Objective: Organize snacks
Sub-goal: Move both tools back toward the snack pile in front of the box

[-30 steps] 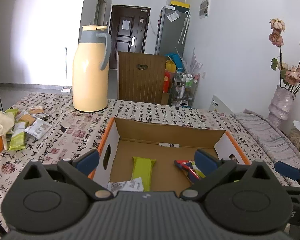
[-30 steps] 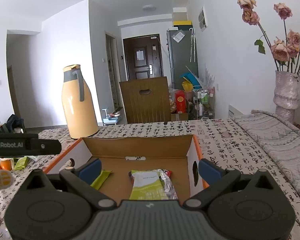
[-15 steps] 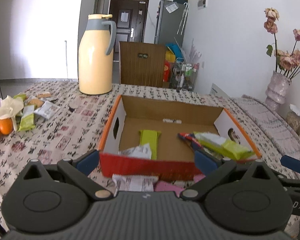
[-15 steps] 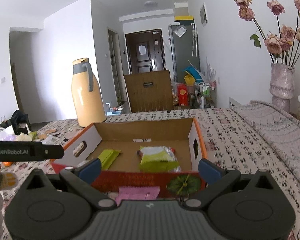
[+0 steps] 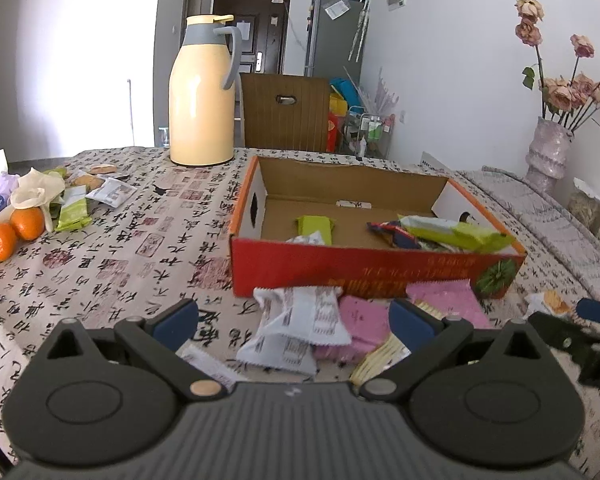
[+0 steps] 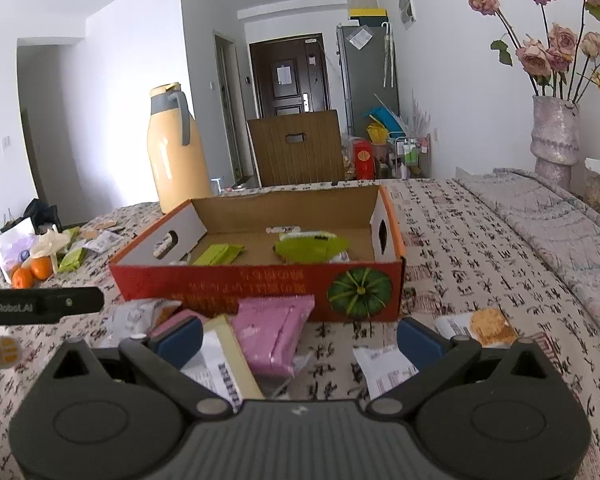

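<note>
A red cardboard box (image 5: 360, 276) (image 6: 260, 284) sits on the patterned table with green packets (image 5: 316, 226) (image 6: 312, 246) and a red-blue packet (image 5: 392, 234) inside. In front of it lie loose snacks: a white packet (image 5: 296, 332), pink packets (image 5: 444, 300) (image 6: 276, 332), and a cracker packet (image 6: 492, 326). My left gripper (image 5: 294, 320) is open above the white and pink packets, holding nothing. My right gripper (image 6: 298, 334) is open over a pink packet and a white-yellow packet (image 6: 220, 360), also holding nothing.
A yellow thermos jug (image 5: 202, 96) stands behind the box. More snack packets (image 5: 74, 212) and oranges (image 5: 14, 230) lie at the far left. A vase of dried roses (image 6: 554, 136) stands at the right. A brown chair back (image 5: 286, 112) rises behind the table.
Both grippers have pulled back from over the box toward the near edge; the box's red front and the loose packets before it have come into view.
</note>
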### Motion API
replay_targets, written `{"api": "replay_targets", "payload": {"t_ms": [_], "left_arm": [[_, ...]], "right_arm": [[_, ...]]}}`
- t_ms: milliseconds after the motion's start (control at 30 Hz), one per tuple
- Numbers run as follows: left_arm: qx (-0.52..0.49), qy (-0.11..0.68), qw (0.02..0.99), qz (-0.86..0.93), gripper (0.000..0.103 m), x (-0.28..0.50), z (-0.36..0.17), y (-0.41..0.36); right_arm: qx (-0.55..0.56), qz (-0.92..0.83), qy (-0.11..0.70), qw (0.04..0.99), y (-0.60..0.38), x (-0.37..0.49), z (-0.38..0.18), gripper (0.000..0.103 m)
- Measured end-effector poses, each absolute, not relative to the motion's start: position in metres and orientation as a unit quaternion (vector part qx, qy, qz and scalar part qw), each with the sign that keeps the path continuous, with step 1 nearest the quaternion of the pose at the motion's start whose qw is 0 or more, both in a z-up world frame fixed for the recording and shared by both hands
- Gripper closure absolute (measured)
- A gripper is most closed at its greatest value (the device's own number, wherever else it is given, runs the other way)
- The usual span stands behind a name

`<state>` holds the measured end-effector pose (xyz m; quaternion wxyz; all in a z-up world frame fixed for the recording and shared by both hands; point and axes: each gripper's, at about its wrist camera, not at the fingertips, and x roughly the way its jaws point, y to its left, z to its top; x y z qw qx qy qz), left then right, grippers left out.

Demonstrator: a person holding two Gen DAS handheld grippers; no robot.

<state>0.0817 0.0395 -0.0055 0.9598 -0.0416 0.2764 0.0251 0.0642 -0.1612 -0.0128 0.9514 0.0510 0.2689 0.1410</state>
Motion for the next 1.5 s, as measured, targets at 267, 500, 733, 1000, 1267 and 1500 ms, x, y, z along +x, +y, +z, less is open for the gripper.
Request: {"api": "replay_targets", "payload": {"t_ms": [267,500,733,1000,1267,1500], "left_arm": [[-0.044,0.283,0.957,0.030,0.000,0.075,-0.028,0.053],[-0.047,0.295,0.954,0.029,0.000,0.078,-0.051,0.056],[-0.063,0.290,0.955,0.021,0.000,0.078,-0.054,0.061],[-0.074,0.284,0.956,0.017,0.000,0.075,-0.053,0.063],[-0.083,0.280,0.956,0.009,0.000,0.074,-0.052,0.065],[-0.090,0.280,0.956,0.003,0.000,0.074,-0.052,0.067]], "right_arm": [[0.052,0.141,0.272,0.950,-0.167,0.049,-0.019,0.000],[0.046,0.144,0.282,0.947,-0.163,0.045,-0.025,0.000],[0.044,0.143,0.289,0.946,-0.160,0.045,-0.030,0.000],[0.040,0.147,0.295,0.943,-0.154,0.047,-0.034,0.000],[0.040,0.162,0.300,0.939,-0.146,0.049,-0.036,0.000],[0.028,0.174,0.328,0.928,-0.129,0.066,-0.050,0.000]]}}
